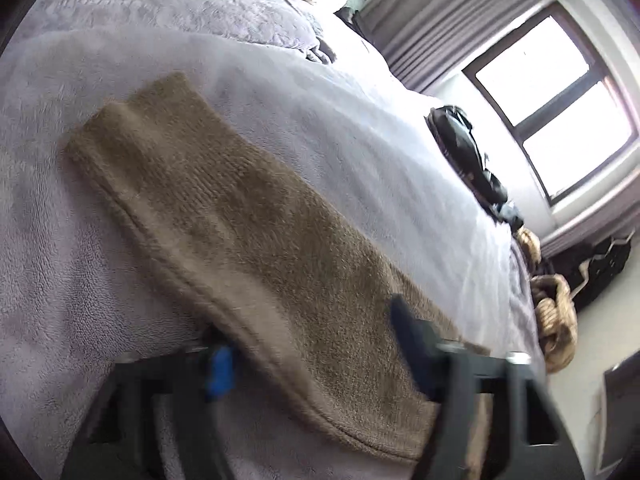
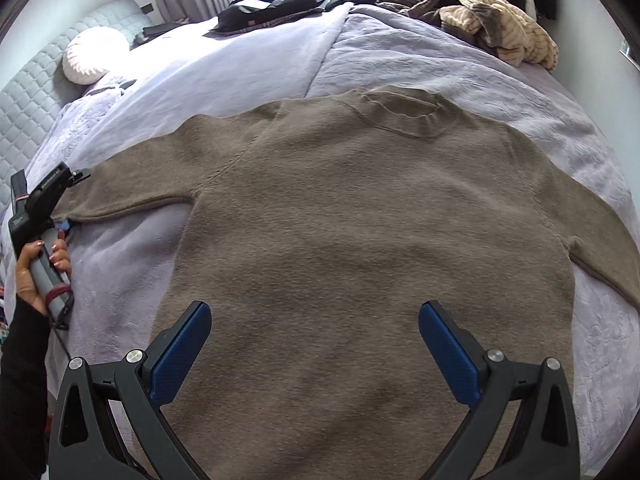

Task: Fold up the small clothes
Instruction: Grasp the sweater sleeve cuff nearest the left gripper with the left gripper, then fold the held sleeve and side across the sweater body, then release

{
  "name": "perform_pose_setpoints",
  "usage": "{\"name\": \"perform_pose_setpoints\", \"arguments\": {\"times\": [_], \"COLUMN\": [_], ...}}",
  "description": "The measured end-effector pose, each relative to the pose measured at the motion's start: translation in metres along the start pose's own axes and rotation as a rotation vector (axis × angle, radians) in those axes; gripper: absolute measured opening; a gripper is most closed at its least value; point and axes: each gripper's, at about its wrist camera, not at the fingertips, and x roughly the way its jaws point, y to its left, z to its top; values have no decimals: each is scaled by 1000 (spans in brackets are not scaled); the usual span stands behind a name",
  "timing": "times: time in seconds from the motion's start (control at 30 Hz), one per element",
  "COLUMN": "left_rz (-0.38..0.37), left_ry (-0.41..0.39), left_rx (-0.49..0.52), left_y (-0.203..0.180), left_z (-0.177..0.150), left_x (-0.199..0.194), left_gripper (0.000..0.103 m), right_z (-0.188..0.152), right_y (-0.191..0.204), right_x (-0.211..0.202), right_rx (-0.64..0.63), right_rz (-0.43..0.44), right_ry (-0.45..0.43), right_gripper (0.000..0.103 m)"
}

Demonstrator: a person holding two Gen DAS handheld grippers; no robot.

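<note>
On the bed [image 2: 520,92], a brown sweater [image 2: 340,220] lies flat; its left sleeve [image 1: 224,208] runs between the spread left tool [image 1: 316,364], while the right tool [image 2: 314,344] hovers spread over the hem.

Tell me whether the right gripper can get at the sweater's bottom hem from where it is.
Probably yes. The right gripper hangs open right over the lower body of the brown sweater, which lies flat on the bed, and nothing sits between the fingers and the cloth. The hem itself is out of view below the frame.
</note>
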Motion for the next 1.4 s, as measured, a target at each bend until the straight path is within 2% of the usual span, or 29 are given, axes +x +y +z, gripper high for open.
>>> {"name": "perform_pose_setpoints", "arguments": {"times": [0.03,0.07,0.2,0.3,0.4,0.5,0.6,0.7,0.83,1.0,1.1,1.13,1.17,1.2,1.23,1.3,1.4], "left_rz": [-28,-35,-86,-149,-238,-338,-432,-477,-483,-401,-341,-318,-287,-258,-252,-269,-222], "left_ry": [6,11,-8,-34,-40,-26,24,91,237,362,381,389,394,378,349,311,241], "left_rx": [-29,-33,67,183,291,408,523,624,744,877,920,927,927,919,911,922,945], "left_y": [7,11,-7,-42,-89,-151,-222,-278,-334,-356,-355,-353,-349,-345,-343,-333,-315], "left_z": [3,5,-1,-5,-17,-41,-80,-125,-200,-273,-294,-298,-300,-297,-295,-284,-258], "left_x": [1,1,-9,-22,-37,-47,-47,-39,-6,34,45,48,49,48,48,33,16], "left_gripper": [29,24,23,15,15,15,15,15,15,15,15,26,43,80,87,87,87], "right_z": [0,-1,-2,-2,-3,-6,-10,-15,-25,-40,-47,-49,-49,-49,-46,-35,-17], "right_y": [1,1,0,-7,-19,-37,-66,-94,-137,-184,-202,-207,-210,-213,-213,-208,-191], "right_x": [-1,-1,-4,-8,-13,-19,-23,-28,-30,-19,-7,-1,4,7,11,15,18], "right_rx": [-3,-3,11,38,69,106,164,218,304,411,457,473,483,484,477,436,357], "right_rz": [11,21,68,105,129,136,138,141,131,127,128,131,133,135,134,123,94], "right_ry": [-4,-8,-34,-58,-83,-104,-121,-134,-143,-111,-85,-68,-49,-40,-31,-30,-46], "right_gripper": [103,103,103,103,103,103,103,103,103,103,103,103,103,103,103,103,103]}}
